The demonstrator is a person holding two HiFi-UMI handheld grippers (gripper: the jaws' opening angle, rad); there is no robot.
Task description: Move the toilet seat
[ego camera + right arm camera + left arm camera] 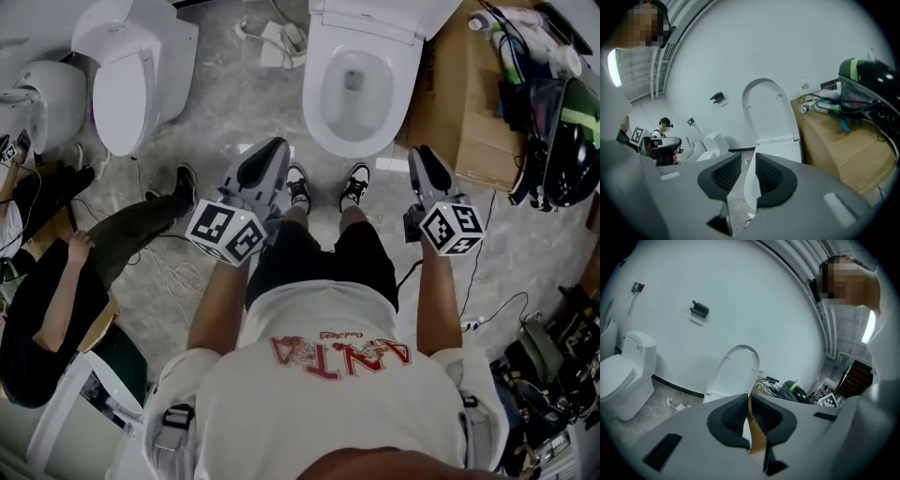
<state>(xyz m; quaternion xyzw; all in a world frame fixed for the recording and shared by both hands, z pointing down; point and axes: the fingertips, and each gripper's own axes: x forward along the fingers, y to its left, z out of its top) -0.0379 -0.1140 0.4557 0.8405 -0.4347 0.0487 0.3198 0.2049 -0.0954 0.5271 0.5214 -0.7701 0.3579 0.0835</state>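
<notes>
A white toilet [361, 80] stands straight ahead with its bowl uncovered. Its seat and lid [768, 110] are raised upright against the wall, and the left gripper view shows them too, seat and lid [735, 373]. My left gripper [267, 159] hangs in the air short of the bowl's left front, shut, with nothing between its pads [733, 416]. At the bowl's right front my right gripper [427, 173] is also in the air, open, with only floor and toilet showing through the gap between its fingers [771, 176]. Neither gripper touches the toilet.
A second toilet [131, 75] with its lid down stands at the left. A person [56, 281] sits low at the far left. A cardboard box [469, 122] with bottles and a dark helmet [567, 141] are at the right. Cables [272, 37] lie on the floor.
</notes>
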